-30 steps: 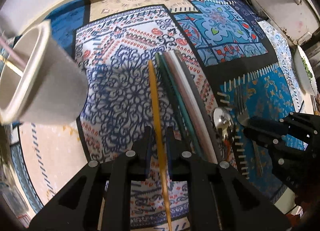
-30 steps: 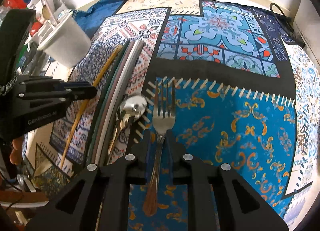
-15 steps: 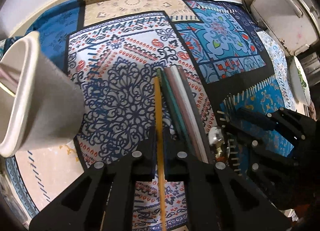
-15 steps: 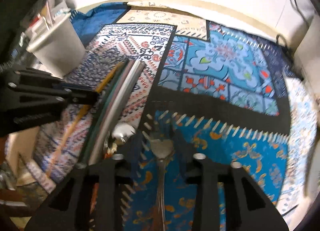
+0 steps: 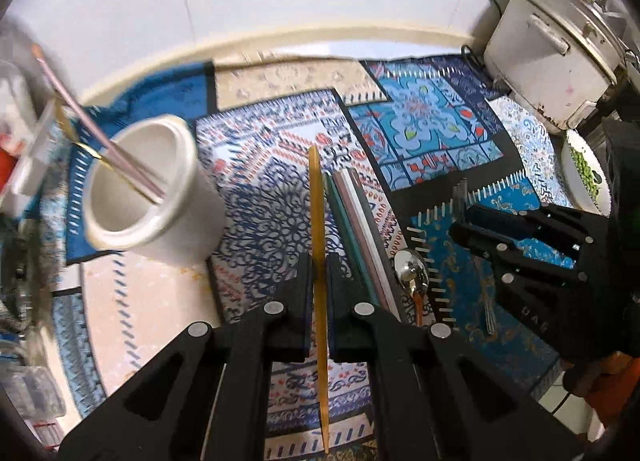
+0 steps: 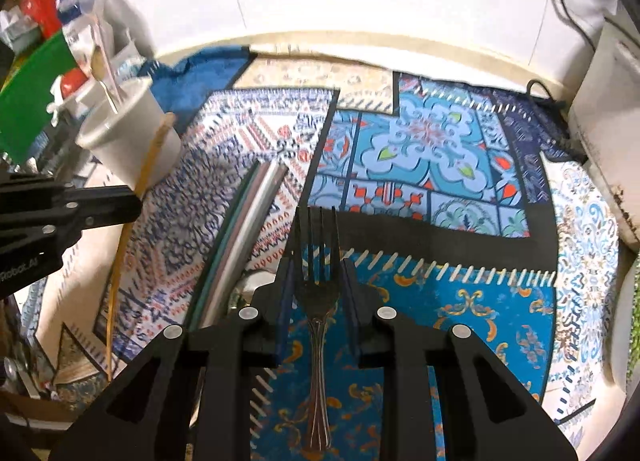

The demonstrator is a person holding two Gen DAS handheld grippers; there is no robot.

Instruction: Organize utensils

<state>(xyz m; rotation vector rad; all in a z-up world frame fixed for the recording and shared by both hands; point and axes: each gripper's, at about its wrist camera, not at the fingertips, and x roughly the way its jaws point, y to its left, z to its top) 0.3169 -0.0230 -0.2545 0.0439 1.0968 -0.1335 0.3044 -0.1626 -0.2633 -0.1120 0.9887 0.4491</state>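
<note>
Chopstick pinched in left hand-held gripper; right hand-held gripper clasps fork. Cup, upper left, holds some utensils. Spoon and other sticks lie unsorted on the desk.

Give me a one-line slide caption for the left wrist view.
Left gripper clamps a yellow wooden chopstick, aimed toward the white cylindrical utensil holder.
</note>
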